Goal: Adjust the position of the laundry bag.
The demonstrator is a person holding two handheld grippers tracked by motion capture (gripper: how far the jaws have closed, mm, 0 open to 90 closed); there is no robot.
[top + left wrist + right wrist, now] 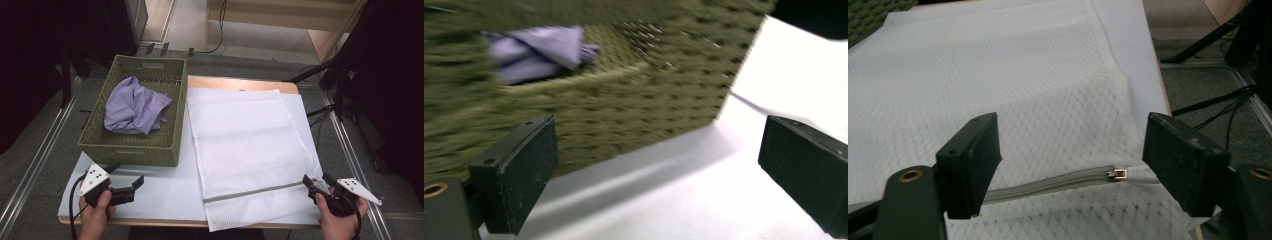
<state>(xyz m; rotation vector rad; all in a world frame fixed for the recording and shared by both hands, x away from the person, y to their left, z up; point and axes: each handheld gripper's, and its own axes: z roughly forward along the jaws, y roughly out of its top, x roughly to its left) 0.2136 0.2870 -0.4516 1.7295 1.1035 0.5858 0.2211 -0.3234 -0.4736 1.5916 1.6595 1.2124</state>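
White mesh laundry bag [247, 150] lies flat on the table beside the basket [131, 145], and with both the right gripper [1070, 165] and the left gripper [134, 184] gaping empty, the right should probably pinch the zipper pull [1116, 174] squarely before drawing it along.

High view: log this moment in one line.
left gripper open, near basket | right gripper open at zipper pull | mesh bag flat, zipped

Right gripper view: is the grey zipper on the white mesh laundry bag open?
No, the grey zipper runs closed to its metal slider near the white mesh laundry bag's edge.
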